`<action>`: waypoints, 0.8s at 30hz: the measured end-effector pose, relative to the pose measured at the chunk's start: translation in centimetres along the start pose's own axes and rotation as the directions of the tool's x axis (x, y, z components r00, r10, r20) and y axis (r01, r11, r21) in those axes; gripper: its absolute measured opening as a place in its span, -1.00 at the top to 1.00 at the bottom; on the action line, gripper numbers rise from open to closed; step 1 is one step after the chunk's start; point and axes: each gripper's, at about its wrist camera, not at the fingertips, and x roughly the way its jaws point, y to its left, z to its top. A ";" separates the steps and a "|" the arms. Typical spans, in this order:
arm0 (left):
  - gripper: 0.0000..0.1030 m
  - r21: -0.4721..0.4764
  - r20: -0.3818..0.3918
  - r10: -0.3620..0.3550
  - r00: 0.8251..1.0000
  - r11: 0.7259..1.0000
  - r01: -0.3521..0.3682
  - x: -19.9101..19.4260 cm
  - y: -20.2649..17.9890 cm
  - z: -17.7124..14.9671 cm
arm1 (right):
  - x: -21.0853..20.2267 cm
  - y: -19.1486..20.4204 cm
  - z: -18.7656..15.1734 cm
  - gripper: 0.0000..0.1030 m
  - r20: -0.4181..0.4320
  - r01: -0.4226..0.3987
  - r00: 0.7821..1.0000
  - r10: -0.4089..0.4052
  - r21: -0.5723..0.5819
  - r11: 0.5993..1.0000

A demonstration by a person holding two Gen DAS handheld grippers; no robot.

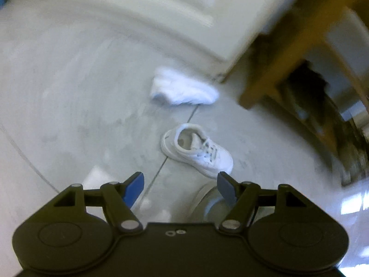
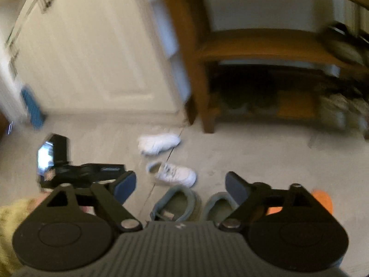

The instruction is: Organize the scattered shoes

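Note:
Two white sneakers lie apart on the grey floor. The near one [image 1: 198,150] [image 2: 173,173] stands upright. The far one [image 1: 182,87] [image 2: 159,143] lies closer to the door. A pair of grey-green shoes [image 2: 177,204] [image 2: 219,207] sits side by side just ahead of my right gripper [image 2: 181,187], which is open and empty above them. One grey shoe [image 1: 207,198] shows under my left gripper [image 1: 181,184], which is open and empty, short of the near white sneaker. The left gripper also shows in the right wrist view [image 2: 76,170].
A wooden shoe rack [image 2: 265,46] [image 1: 276,69] stands at the back right with dark shoes [image 2: 249,97] on its low shelf. A white door [image 2: 92,46] [image 1: 173,11] is behind the sneakers. An orange object [image 2: 322,200] lies at the right. A blue item [image 2: 32,108] leans at the left.

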 end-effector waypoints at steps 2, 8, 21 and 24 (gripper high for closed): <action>-0.36 0.033 0.020 0.071 0.997 0.997 -0.072 2.0 -1.0 1.0 | -0.2 0.1 -0.5 -0.71 -0.013 -0.014 1.000 0.015 0.025 1.000; -0.36 0.024 -0.029 0.097 0.995 0.995 -0.096 7.9 -1.0 2.7 | 1.0 1.4 -1.4 -0.71 -0.070 0.002 0.998 0.001 0.037 0.999; 0.75 0.042 0.025 0.031 0.999 0.999 -0.032 11.6 -0.4 2.6 | 0.5 4.2 -1.5 -0.71 -0.038 0.108 0.994 -0.105 0.077 0.991; 0.76 0.037 0.018 -0.057 0.998 0.998 0.056 11.9 0.8 2.6 | 0.5 4.8 -1.5 -0.71 -0.033 0.113 0.993 -0.111 0.068 0.991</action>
